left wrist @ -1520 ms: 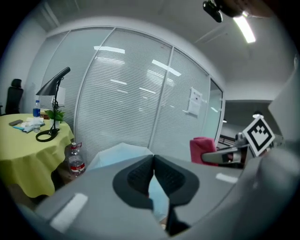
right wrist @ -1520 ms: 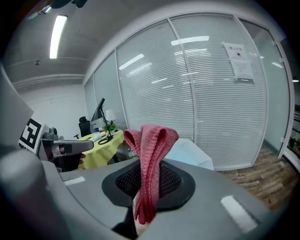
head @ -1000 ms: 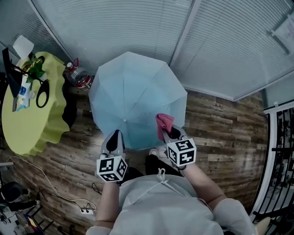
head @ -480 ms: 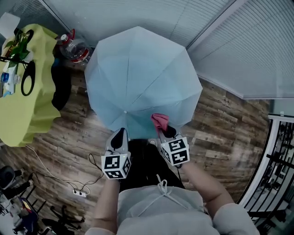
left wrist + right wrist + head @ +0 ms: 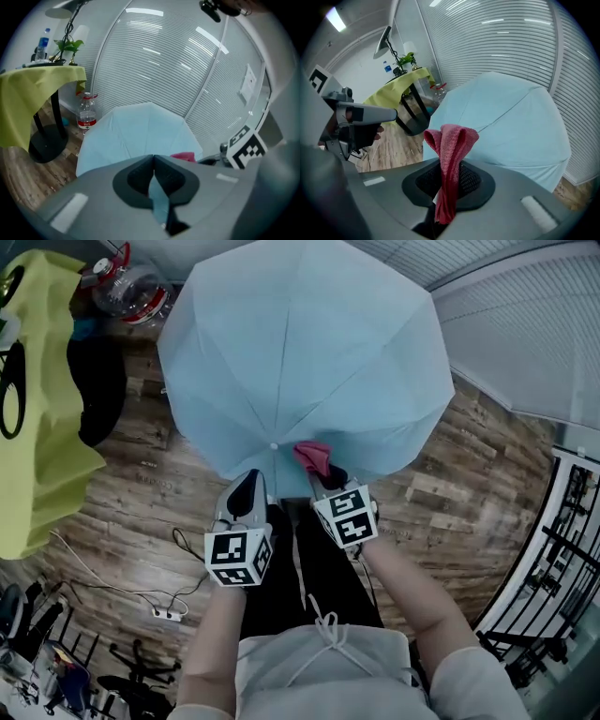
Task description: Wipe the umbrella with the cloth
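Fingers (image 5: 136,176): L gripper (image 5: 153,160) nips umbrella (image 5: 300,343) edge, R gripper (image 5: 449,165) nips cloth (image 5: 452,138); plank floor (image 5: 141,484), blinds (image 5: 154,61)

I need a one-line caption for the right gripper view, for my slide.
Right gripper, shut on a red cloth, faces the open light-blue umbrella.

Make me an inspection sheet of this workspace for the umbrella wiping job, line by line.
Surface: wooden plank floor, with the umbrella open over it.
Job's things: light blue umbrella fully open; red cloth at its near edge.
Clutter: water bottle beside a table with a yellow-green cover.
Grippers: left gripper shut on the umbrella's edge fabric; right gripper shut on the cloth.
Cables: corded power strip on the floor.
Surroundings: window blinds; black railing.
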The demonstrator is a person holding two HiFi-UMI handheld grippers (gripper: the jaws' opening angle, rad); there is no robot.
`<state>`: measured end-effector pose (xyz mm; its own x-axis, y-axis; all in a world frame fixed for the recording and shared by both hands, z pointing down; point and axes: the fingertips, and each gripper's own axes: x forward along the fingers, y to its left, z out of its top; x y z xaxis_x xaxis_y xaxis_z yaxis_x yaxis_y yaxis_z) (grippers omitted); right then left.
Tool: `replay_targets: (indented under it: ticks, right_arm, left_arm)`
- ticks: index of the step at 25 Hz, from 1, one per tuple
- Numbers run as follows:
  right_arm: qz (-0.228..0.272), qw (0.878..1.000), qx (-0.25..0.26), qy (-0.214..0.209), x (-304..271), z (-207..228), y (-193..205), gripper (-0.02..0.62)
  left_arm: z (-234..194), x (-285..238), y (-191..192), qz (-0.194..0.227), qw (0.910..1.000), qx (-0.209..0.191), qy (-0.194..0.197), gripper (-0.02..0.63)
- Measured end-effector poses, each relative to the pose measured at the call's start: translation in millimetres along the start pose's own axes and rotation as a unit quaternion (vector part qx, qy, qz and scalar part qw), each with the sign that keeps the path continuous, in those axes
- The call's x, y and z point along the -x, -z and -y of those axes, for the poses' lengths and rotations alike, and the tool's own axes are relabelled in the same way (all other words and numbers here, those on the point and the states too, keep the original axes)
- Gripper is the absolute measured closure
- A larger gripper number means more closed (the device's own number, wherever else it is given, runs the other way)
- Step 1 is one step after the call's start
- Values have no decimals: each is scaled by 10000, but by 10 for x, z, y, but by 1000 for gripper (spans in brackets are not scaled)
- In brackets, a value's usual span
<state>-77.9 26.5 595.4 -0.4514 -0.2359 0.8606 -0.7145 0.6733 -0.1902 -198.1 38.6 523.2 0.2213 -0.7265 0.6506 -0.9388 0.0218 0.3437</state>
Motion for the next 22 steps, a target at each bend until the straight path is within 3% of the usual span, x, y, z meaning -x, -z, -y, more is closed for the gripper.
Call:
replay_targets:
  ticks: [4, 8, 16, 22]
  right_arm:
    - [-233, 9994, 264, -65, -572, -161, 24, 543]
    - [-386, 9990, 205, -64, -907, -213, -31, 543]
    - [-432, 9984, 347, 74, -1146, -191, -23, 543]
    - [-422, 9976, 548, 66, -1149, 5, -65, 541]
  left_arm:
    - [-293, -111, 216, -150, 9999, 33, -22, 600]
    - [-484, -102, 388, -289, 9996, 48, 5, 600]
    - [-702, -98, 636, -447, 9987, 200, -107, 600]
    - [-657, -167, 758, -533, 9961, 655, -272, 600]
